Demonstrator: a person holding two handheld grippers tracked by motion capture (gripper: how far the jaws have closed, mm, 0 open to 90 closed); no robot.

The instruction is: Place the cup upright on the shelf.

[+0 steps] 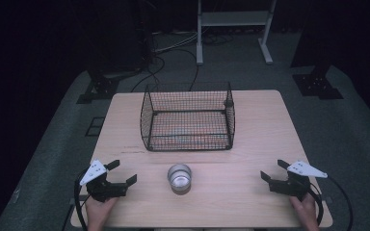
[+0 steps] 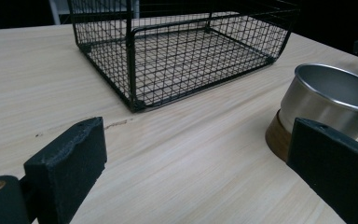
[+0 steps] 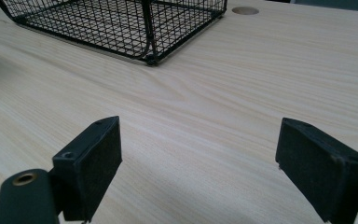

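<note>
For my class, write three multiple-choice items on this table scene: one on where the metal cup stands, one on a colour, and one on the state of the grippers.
1. Where does the round silver metal cup stand?
A. Inside the basket
B. On the table in front of the basket, between the grippers
C. On the floor

2. What colour is the rectangular wire mesh basket?
A. Black
B. White
C. Red

3. How do the left gripper and right gripper stand?
A. Both shut on the cup
B. One holds the basket
C. Both open, holding nothing

Answers: 1 B, the cup sits on the light wooden table nearer the person than the basket. 2 A, its wires are black. 3 C, in each gripper view the jaws stand apart over bare wood.
</note>
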